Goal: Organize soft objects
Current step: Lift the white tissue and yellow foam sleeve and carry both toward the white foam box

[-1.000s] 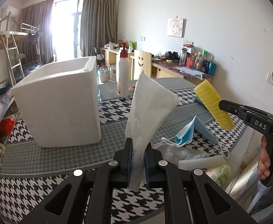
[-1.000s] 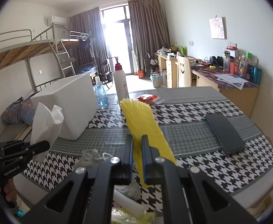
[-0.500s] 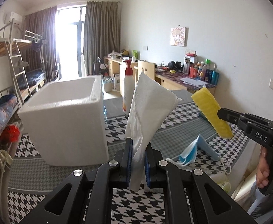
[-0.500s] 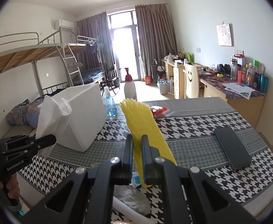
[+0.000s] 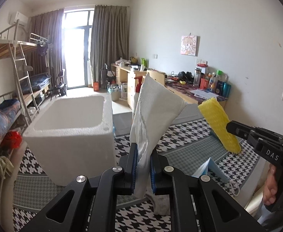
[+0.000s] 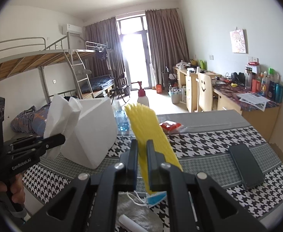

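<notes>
Two claws hold soft things aloft: left claw (image 5: 142, 166) pinches a paper towel (image 5: 155, 114), right claw (image 6: 142, 164) a yellow foam net (image 6: 151, 135), seemingly bound for the foam box (image 5: 72, 135) ahead of them.

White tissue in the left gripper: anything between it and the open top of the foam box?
Nothing visible. The white tissue, clamped in the left gripper, is raised beside the foam box, whose opening looks empty. The yellow foam net is off to the right.

spray bottle (image 5: 137, 89): mostly behind tissue (image 5: 153, 116) | face mask (image 5: 209, 171): partly hidden
</notes>
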The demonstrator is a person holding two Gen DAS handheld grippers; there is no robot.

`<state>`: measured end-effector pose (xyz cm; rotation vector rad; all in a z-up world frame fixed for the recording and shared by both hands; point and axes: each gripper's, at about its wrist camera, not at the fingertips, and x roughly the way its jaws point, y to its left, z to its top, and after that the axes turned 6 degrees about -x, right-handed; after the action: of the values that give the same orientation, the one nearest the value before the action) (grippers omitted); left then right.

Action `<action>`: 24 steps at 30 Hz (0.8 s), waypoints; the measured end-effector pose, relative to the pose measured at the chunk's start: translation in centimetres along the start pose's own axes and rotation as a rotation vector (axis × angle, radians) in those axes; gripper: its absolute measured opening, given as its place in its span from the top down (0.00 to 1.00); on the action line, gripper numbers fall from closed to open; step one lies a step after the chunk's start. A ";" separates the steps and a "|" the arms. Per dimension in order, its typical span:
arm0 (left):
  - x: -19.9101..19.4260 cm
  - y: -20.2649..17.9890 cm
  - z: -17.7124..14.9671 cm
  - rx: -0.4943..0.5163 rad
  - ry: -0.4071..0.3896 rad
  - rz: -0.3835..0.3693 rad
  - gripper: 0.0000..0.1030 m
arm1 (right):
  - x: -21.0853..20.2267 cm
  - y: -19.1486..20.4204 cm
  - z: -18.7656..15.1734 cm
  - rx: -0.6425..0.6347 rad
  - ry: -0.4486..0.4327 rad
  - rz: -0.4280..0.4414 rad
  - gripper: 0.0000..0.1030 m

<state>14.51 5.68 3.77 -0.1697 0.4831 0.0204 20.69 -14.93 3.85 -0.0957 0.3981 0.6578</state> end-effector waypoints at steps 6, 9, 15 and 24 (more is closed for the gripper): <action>0.0 0.1 1.4 -0.003 -0.029 0.017 0.88 | 0.4 0.1 1.3 -0.007 -0.027 0.007 0.89; 0.1 0.1 1.9 0.001 -0.043 0.034 0.88 | 0.7 0.2 1.8 -0.012 -0.033 0.018 0.89; 0.2 0.7 3.1 -0.006 -0.066 0.062 0.88 | 1.2 0.7 2.5 -0.026 -0.043 0.030 0.89; 0.5 2.5 4.8 -0.041 -0.097 0.109 0.88 | 2.4 1.2 4.0 -0.036 -0.045 0.057 0.89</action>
<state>17.06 8.90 7.31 -0.1820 0.3947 0.1450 23.00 -11.80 6.66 -0.1043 0.3467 0.7221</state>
